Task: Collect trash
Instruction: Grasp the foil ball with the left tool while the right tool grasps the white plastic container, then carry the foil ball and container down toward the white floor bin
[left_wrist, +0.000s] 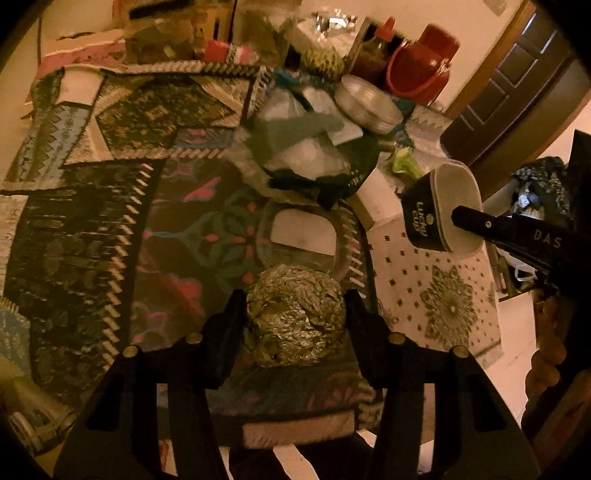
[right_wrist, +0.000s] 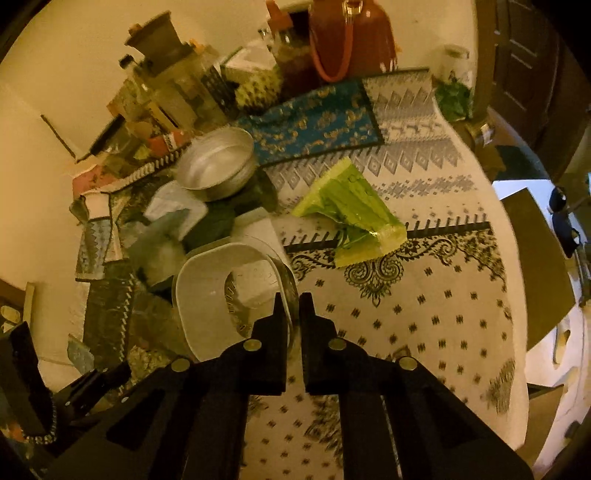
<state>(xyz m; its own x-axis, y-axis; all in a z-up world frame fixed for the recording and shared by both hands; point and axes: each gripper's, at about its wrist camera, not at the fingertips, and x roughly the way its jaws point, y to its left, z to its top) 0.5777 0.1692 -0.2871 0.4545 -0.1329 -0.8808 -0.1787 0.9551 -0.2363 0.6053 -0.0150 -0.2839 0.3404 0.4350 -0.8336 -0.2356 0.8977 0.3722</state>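
Foil ball (left_wrist: 295, 314) sits right between the left gripper (left_wrist: 291, 332) fingers, which press its sides, just above the patterned cloth (left_wrist: 177, 236). Right gripper (right_wrist: 293, 306) is pinched tight on the cup (right_wrist: 221, 288) rim, cup lifted and tipped sideways. Green wrapper (right_wrist: 351, 218) lies beyond, nearer the right hand, long axis slanting away.

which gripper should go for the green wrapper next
Neither is free now. The right gripper is likelier: it is shut on the cup, but the green wrapper lies just ahead of it. The left gripper straddles the foil ball, with the wrapper far off.
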